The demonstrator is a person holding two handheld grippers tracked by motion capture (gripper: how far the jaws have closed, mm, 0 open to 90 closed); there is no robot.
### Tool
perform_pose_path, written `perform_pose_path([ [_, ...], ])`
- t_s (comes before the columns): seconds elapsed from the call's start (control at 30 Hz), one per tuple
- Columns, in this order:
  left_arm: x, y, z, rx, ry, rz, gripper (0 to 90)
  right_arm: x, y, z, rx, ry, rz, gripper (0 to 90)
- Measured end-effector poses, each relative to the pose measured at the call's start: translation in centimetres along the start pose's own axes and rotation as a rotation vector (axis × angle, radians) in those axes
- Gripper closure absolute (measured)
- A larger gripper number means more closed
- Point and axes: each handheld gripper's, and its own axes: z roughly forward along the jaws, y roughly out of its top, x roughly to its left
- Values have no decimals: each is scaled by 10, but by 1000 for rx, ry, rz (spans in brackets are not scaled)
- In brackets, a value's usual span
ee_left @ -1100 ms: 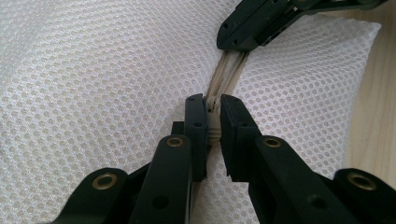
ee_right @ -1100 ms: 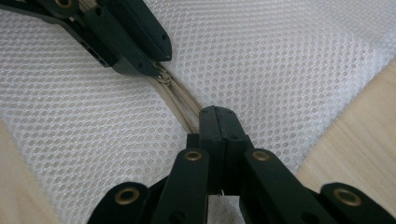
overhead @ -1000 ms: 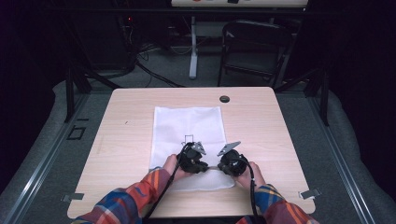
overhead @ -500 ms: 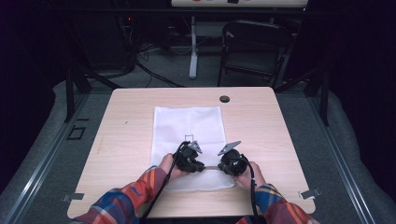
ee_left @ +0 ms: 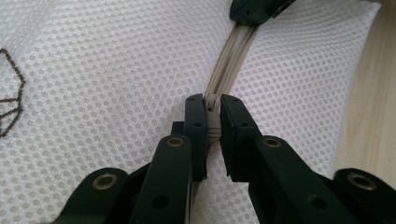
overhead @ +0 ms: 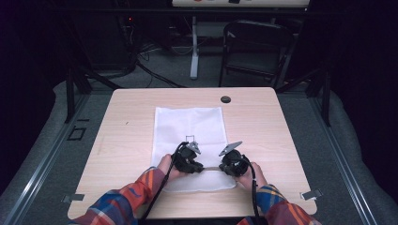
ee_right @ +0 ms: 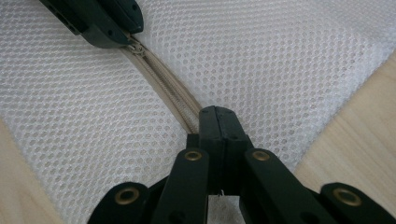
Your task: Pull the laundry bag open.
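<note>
A white mesh bag (overhead: 187, 126) lies flat on the wooden table (overhead: 126, 117), with a beige zipper (overhead: 212, 168) running across its near end. My left gripper (ee_left: 212, 100) is shut on the zipper's pull (ee_left: 214, 119), seen from above at the left gripper (overhead: 199, 167). My right gripper (ee_right: 215, 112) is shut on the zipper tape (ee_right: 173, 93) a short way along, beside the bag's corner, and from above the right gripper (overhead: 226, 167) faces the left one. The two grippers point toward each other along the zipper line.
A dark stitched mark (ee_left: 9, 93) sits on the mesh to the left of the zipper. A black round grommet (overhead: 225, 99) is set in the table's far side. A chair (overhead: 256, 47) and a desk leg (overhead: 194, 47) stand beyond the table.
My left gripper has shifted a little to the left along the zipper. The right gripper has kept still.
</note>
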Motion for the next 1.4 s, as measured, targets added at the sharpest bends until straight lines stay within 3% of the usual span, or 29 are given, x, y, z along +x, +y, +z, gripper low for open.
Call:
perform_pose_path([
  [1.4,20,-32,-30,30,23,-80,812,-2,0,-1,13,6,14,900],
])
